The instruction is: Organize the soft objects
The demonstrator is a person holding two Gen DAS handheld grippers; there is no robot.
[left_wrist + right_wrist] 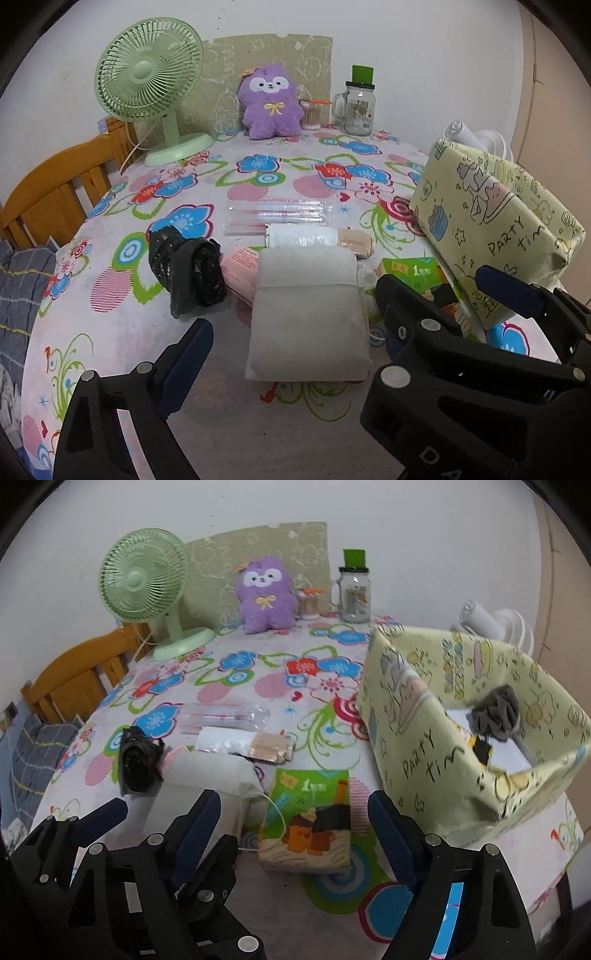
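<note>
Nearest to the left camera is the left tool, with its fingers spread wide and nothing between them; it hangs just above the white folded pad on the flowered surface. Beside it the right tool is also released and empty, and it points at the green tissue pack.

I judge the white pad to be light and soft, so it will bend and sag if it is taken by one corner. A better hold is across its thick folded edge, where the layers are together. At its left the black rolled cloth touches a pink pack; the black cloth looks limp, with a loose flap, and should be pinched at the middle of the roll. The tissue pack has a smooth plastic skin, probably slippery, so the fingers should press its narrow sides and squeeze a little. Behind the pad lies a white and beige roll in clear wrap, and further back a clear packet.

The yellow box stands at the right, open on top, with a grey soft thing already inside. It seems to be the place for the others. The purple plush sits far back, near the green fan and the glass jar.
</note>
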